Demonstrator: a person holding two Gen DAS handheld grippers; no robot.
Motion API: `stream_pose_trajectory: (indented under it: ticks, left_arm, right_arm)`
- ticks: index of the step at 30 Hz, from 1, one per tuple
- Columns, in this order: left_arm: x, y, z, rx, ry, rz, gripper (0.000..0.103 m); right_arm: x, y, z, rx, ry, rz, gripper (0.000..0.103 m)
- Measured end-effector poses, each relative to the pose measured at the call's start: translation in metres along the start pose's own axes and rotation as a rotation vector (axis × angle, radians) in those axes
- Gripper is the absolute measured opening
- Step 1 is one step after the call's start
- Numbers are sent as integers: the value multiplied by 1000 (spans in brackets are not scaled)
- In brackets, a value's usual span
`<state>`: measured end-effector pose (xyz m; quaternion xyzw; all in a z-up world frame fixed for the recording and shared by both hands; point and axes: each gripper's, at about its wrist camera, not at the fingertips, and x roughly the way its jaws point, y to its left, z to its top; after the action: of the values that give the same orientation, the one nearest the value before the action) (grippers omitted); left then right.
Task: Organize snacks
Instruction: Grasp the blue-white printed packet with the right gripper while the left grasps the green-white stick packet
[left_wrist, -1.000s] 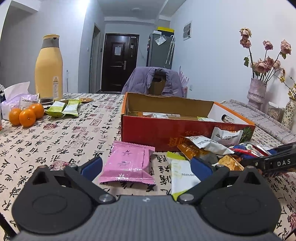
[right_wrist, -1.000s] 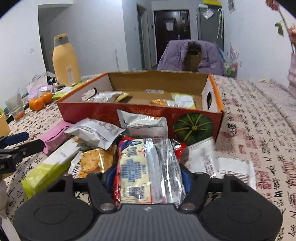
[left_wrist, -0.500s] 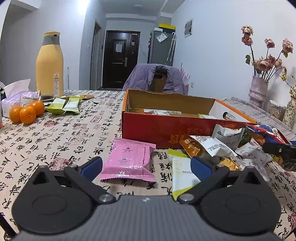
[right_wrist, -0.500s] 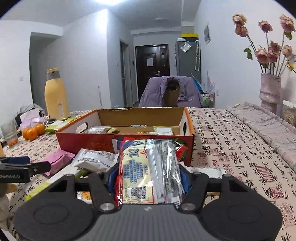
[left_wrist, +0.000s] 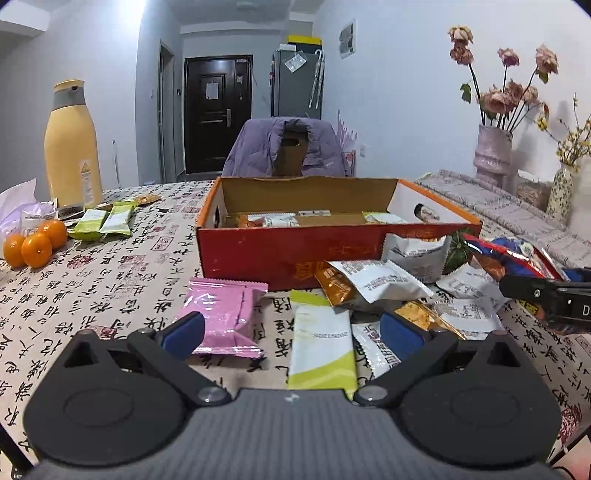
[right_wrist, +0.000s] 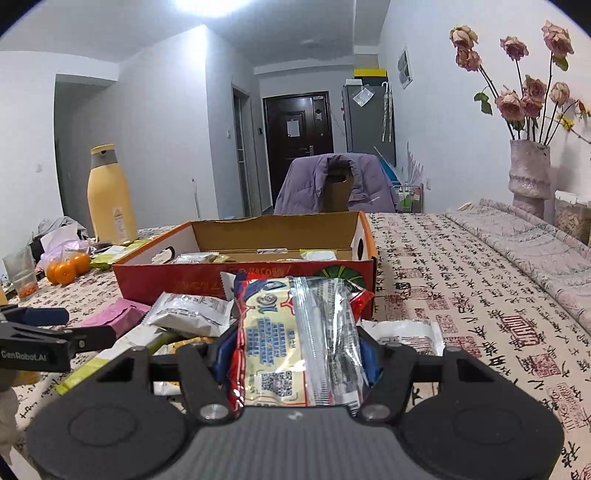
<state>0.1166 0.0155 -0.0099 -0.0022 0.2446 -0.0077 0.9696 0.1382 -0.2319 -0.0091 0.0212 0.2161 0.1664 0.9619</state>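
Right tool (right_wrist: 297, 354) pinching the biscuit pack (right_wrist: 295, 339), lifted short of the box (right_wrist: 243, 273); next, carry over its wall, drop. Left tool (left_wrist: 291, 332) spread, idle.

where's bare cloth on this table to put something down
Bare cloth lies right of the box, toward the vase, and between the oranges and the pink packet. Loose packets crowd the box's front, where the right claw grips a bag.
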Motion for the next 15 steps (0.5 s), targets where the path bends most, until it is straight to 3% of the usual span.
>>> stream_pose_trajectory:
  ticks: [4,15]
  left_arm:
    - [7,-9,-1,18,41,2,101]
    - [23,-15,-4,17,136,9,78]
  right_arm:
    - [-2,0,-1,4,-5,5,63]
    - [-6,-6,-6,23,-11,10,63]
